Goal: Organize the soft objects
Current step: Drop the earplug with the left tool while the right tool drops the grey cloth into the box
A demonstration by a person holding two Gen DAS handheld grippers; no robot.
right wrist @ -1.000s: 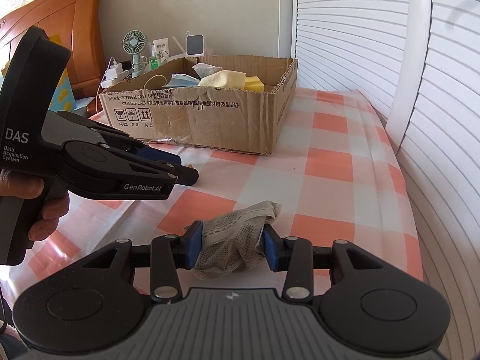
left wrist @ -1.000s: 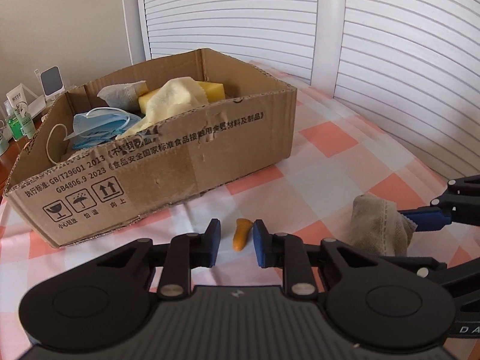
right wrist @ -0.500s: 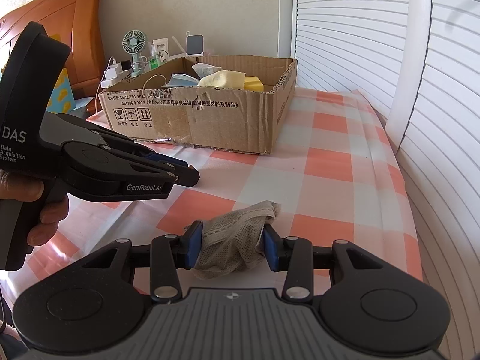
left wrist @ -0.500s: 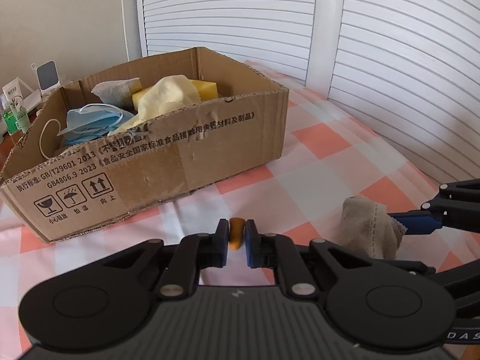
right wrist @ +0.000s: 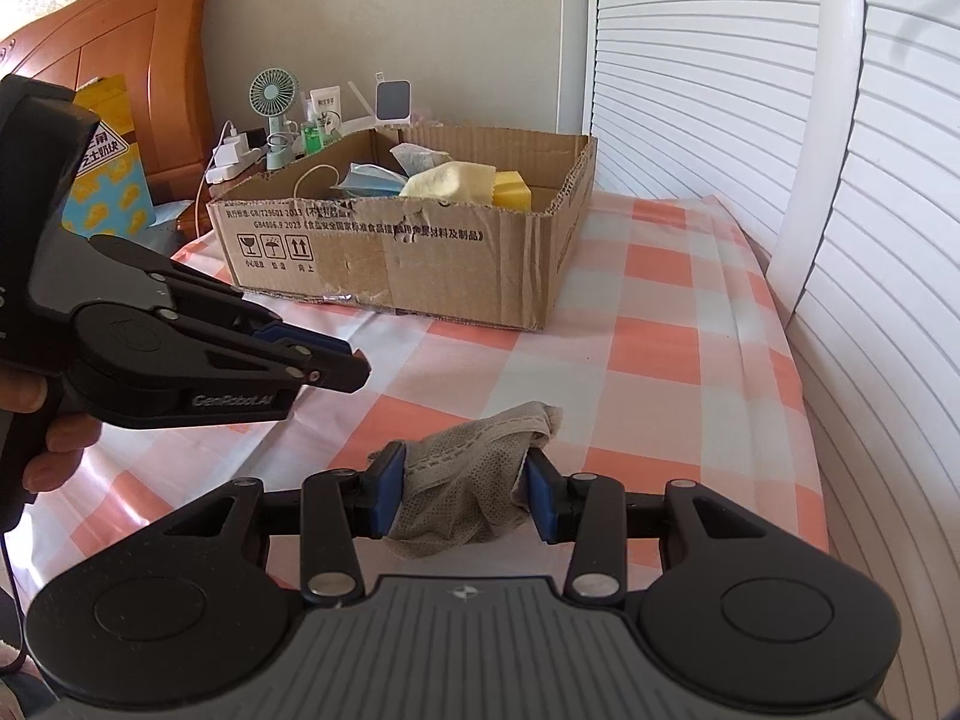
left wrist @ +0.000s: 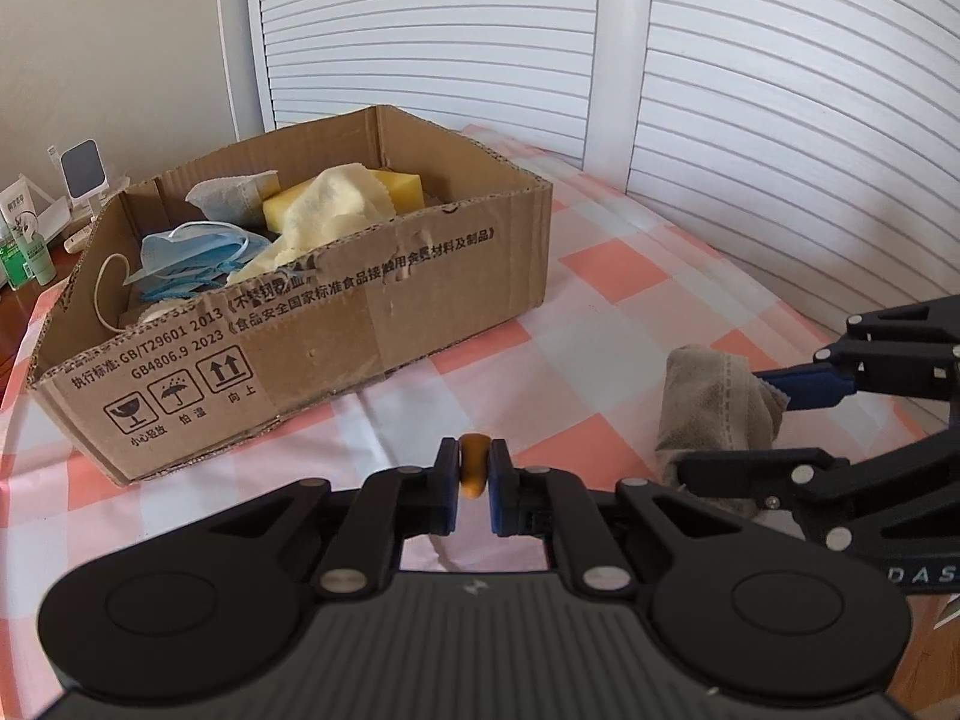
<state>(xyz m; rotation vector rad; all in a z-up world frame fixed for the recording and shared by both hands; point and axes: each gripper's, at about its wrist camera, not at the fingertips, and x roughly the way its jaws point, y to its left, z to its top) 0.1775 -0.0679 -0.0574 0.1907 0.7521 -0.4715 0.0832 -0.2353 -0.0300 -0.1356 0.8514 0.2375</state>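
My left gripper (left wrist: 474, 468) is shut on a small orange foam earplug (left wrist: 473, 462), held a little above the checked cloth in front of the cardboard box (left wrist: 360, 324). The box holds blue face masks (left wrist: 192, 252), a pale yellow cloth (left wrist: 324, 216), a yellow sponge (left wrist: 396, 186) and a white tissue. My right gripper (right wrist: 462, 480) is shut on a bunched grey mesh cloth (right wrist: 474, 480), low over the table. In the left wrist view the same grey cloth (left wrist: 708, 402) hangs at the right. Seen from the right wrist, the left gripper (right wrist: 336, 369) stands left of the cloth.
A pink and white checked tablecloth (right wrist: 648, 312) covers the table. White louvred doors (left wrist: 780, 120) run along the right side. Beyond the box a bedside shelf carries a small fan (right wrist: 273, 102), bottles and chargers. A wooden headboard (right wrist: 138, 48) stands at the far left.
The left jaws have closed on the orange earplug, which lay on the cloth between them, and lifted it slightly. The right gripper has kept still with the grey cloth.
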